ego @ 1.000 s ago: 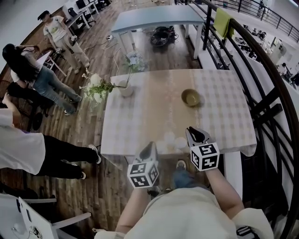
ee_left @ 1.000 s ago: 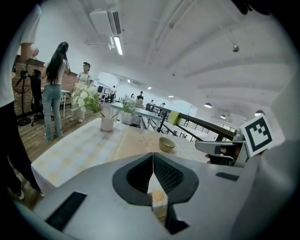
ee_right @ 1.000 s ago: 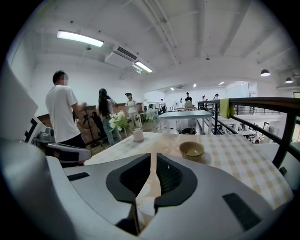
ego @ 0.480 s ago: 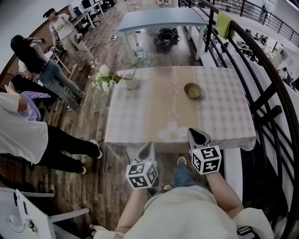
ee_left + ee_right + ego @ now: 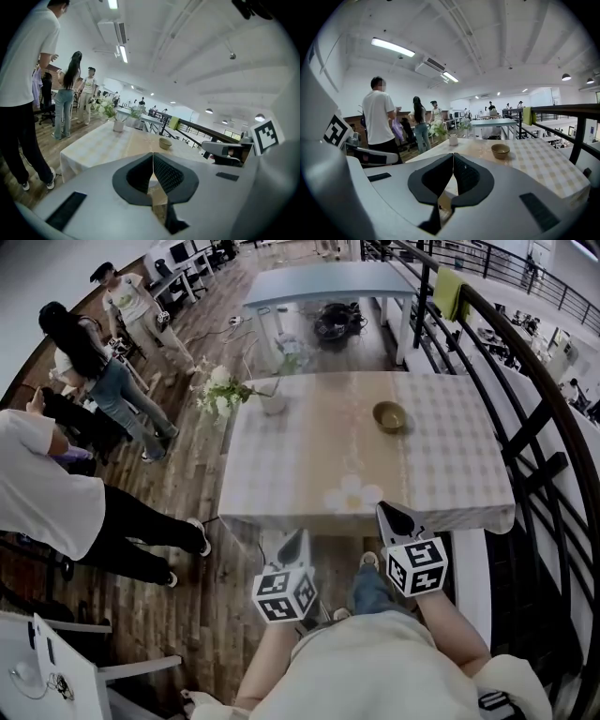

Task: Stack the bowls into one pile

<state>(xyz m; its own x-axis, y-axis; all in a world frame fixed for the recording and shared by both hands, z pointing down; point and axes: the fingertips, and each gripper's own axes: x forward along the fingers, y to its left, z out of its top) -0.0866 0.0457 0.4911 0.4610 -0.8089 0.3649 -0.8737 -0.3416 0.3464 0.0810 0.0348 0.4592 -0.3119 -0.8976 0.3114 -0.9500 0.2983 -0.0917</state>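
Bowl (image 5: 389,415): olive-brown, upright, on the far half of the worktop (image 5: 281,474), at the right border of the beige runner where the checked cloth begins. We see one bowl shape only; whether more are nested inside it we cannot tell. Nothing touches it. From the left tool's view the bowl (image 5: 165,143) sits ahead and slightly right of the jaws; from the right tool's view the bowl (image 5: 500,150) sits ahead and to the right. On the near end of the runner we note a pale flower print (image 5: 351,493). At the far left corner stands a white vase (image 5: 274,401) with white flowers leaning out past the worktop's edge, well apart from the bowl. Left tool (image 5: 300,535) is held off the near edge of the worktop, over the wooden floor; in its own view the left tool (image 5: 153,155) has its jaws together, nothing between them. Right tool (image 5: 385,510) is held level with the near edge, tip just at the hanging cloth; in its own view the right tool (image 5: 453,156) has jaws that have just drawn together and now meet on nothing. Both tools are well apart from the bowl. Beyond the worktop stands a blue-grey table (image 5: 323,282). A black railing (image 5: 525,381) curves along the right, a green cloth (image 5: 448,287) draped over it. Several people (image 5: 56,502) stand on the floor at left.
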